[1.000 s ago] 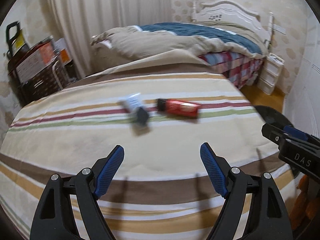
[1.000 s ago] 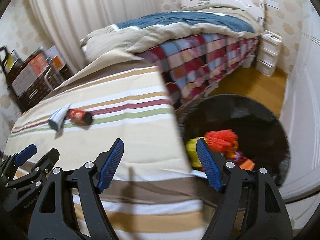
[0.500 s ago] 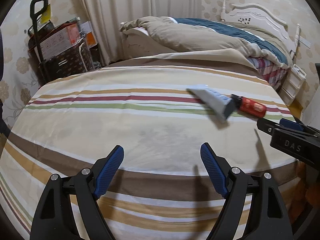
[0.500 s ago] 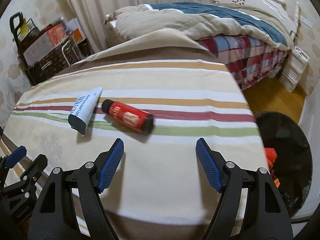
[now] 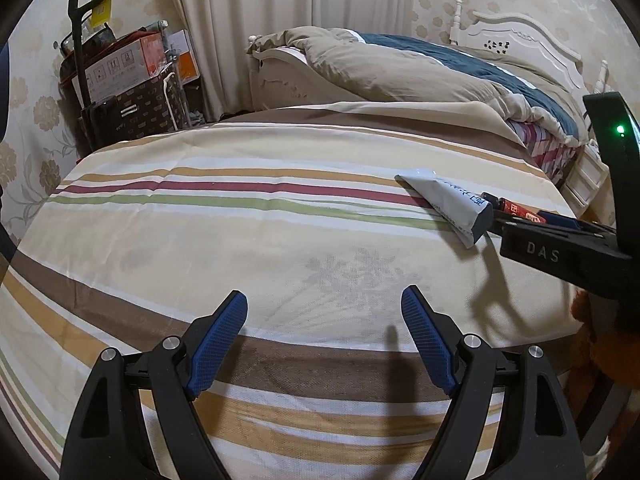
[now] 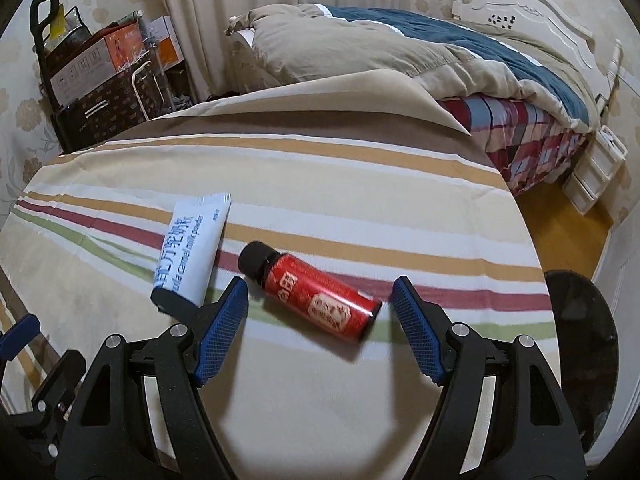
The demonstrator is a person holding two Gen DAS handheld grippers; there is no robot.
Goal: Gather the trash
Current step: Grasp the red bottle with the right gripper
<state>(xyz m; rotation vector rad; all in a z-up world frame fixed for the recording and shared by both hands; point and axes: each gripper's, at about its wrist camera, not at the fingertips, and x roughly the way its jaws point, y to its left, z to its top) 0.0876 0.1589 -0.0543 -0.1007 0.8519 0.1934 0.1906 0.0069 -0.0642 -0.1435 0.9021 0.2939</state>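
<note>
A small red bottle [image 6: 316, 294] with a black cap lies on its side on the striped bedsheet [image 6: 320, 396]. A white and blue sachet [image 6: 190, 250] lies just left of it. My right gripper [image 6: 320, 310] is open and empty, its fingertips on either side of the bottle, slightly above it. In the left wrist view the sachet [image 5: 450, 204] lies at the right, with the bottle [image 5: 516, 209] mostly hidden behind the right gripper. My left gripper [image 5: 324, 336] is open and empty above bare sheet.
A black trash bin [image 6: 580, 344] stands on the floor off the bed's right edge. A second bed with a rumpled duvet [image 6: 380, 48] lies behind. Boxes and a trolley [image 5: 116, 80] stand at the back left. White drawers [image 6: 596, 168] stand at the right.
Both grippers swung left, away from the bin. The right gripper closed in on the red bottle, which now lies between its open fingers. The left gripper now faces bare sheet.
</note>
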